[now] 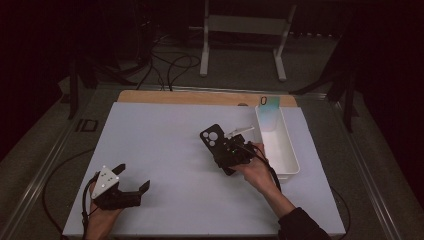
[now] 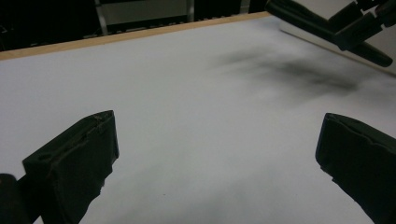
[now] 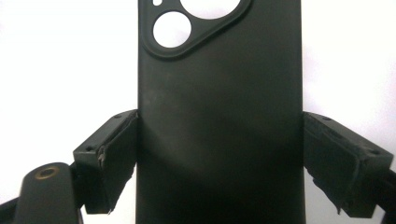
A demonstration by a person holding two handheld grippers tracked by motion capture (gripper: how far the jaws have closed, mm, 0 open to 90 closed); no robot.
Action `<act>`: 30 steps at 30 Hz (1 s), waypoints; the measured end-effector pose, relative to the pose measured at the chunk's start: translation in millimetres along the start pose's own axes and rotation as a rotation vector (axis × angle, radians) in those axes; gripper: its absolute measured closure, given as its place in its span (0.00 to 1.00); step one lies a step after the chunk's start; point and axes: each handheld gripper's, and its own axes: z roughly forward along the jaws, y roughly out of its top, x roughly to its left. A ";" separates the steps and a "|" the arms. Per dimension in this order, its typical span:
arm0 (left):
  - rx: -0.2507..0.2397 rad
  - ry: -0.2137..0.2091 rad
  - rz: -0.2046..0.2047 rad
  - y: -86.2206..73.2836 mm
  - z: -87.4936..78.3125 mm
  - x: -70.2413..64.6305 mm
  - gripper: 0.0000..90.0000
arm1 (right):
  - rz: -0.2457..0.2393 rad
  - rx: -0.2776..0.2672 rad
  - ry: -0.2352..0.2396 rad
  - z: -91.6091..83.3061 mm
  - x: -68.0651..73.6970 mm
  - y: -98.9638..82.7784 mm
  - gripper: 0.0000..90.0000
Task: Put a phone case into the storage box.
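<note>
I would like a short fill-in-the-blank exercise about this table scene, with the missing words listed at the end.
1. The right gripper is shut on a black phone ____.
2. The left gripper holds nothing; its jaws stand ____.
3. The white tray lies at the table's ____ side in the high view.
4. The phone case has round ____ for the camera.

Missing words: case; open; right; holes

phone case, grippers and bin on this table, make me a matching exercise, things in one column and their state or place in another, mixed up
Things:
1. black phone case
2. left gripper
3. white bin
4. right gripper

States or places:
A. jaws wide apart over bare white table
B. at the table's right side, open top
C. clamped by its two long edges between two jaws
D. shut on the case, just left of the bin

Pairs: 1-C, 2-A, 3-B, 4-D
</note>
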 end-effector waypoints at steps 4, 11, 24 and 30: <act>0.000 -0.002 -0.001 0.3 0.3 -0.4 0.00 | 0.011 -0.036 0.010 -5.1 0.9 0.5 0.17; 0.003 -0.008 -0.001 1.0 1.1 -2.1 0.00 | 0.011 -0.063 0.027 -9.9 2.0 0.6 0.17; -0.014 -0.045 -0.024 9.3 4.4 -10.9 0.00 | 0.036 -0.153 0.054 -19.9 3.8 4.0 0.17; -0.008 -0.080 -0.008 16.3 12.2 -22.5 0.00 | 0.035 -0.183 0.061 -22.5 7.6 7.2 0.17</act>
